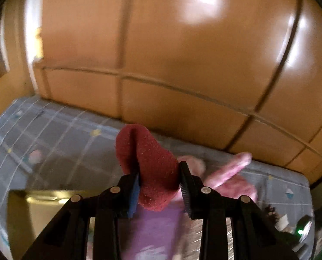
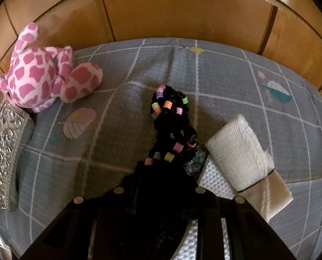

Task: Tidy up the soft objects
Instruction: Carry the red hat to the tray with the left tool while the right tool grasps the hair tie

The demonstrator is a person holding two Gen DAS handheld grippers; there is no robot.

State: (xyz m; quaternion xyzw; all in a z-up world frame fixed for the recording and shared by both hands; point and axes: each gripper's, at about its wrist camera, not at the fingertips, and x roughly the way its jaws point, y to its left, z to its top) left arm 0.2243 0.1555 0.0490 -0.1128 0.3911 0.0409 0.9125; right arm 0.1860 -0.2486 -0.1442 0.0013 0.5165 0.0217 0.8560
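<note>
Left hand-held gripper (image 1: 160,183) was clamped on a dark red sock (image 1: 149,162), pads pressing both sides; the sock stood up folded between the jaws, held in the air above the bed (image 1: 52,134), clear of it. Left view was motion-blurred. Behind and right of the sock, a pink plush (image 1: 230,173) lay on the bed, near the wooden panelling (image 1: 182,54); something purple (image 1: 154,227) sat below the jaws, too blurred to identify. Right hand-held gripper (image 2: 161,173) pointed down at the grey grid-pattern bedcover (image 2: 226,82); its jaws were lost in shadow and against a black fuzzy piece with coloured beads (image 2: 171,119), which ran from between the jaws forward onto the cover. Jaws stood narrow and the piece filled the gap, so it read as gripped, though pad contact itself was not visible. Just right of the black piece, touching or nearly so, a white mesh roll (image 2: 239,153) lay across a white textured cloth (image 2: 213,184). Far left in the right view: the pink-and-white spotted plush (image 2: 39,71) sat at the bed edge against the panelling, well apart from the black piece, with an embossed silver box (image 2: 2,151) just in front of it.
</note>
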